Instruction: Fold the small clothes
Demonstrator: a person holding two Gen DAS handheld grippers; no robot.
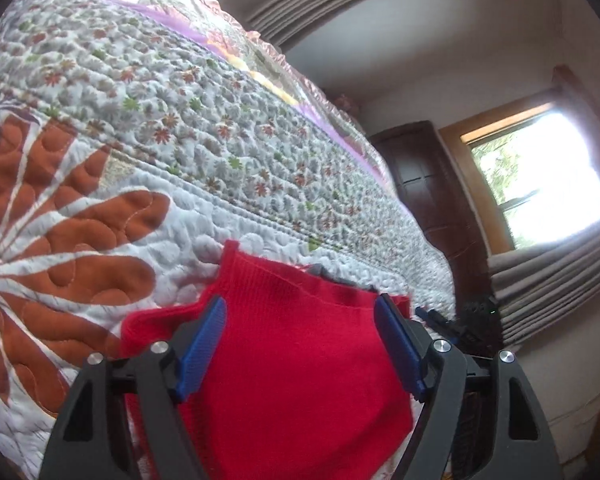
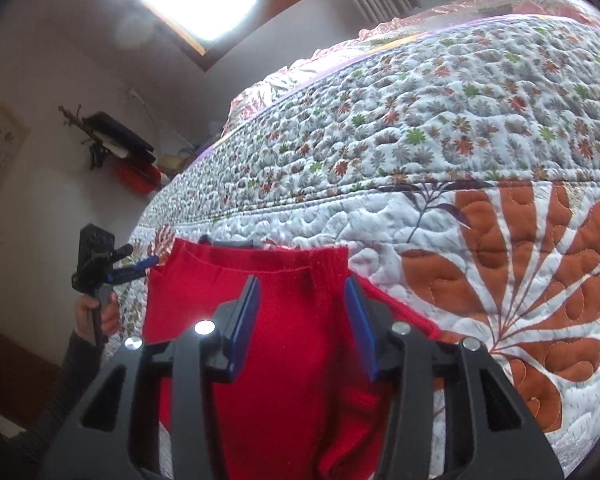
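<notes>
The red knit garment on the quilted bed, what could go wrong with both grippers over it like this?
1. The left gripper and right gripper are open, neither gripping the red knit garment; closing may catch only one layer.
2. The soft floral quilted bedspread could get pinched along with it.

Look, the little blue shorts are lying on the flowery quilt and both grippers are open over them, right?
Nearly. The shorts are red, not blue; only the gripper pads are blue. Both wrist views show it. The rest holds: they lie on the flowery quilt, with the left gripper and the right gripper open over them.
</notes>
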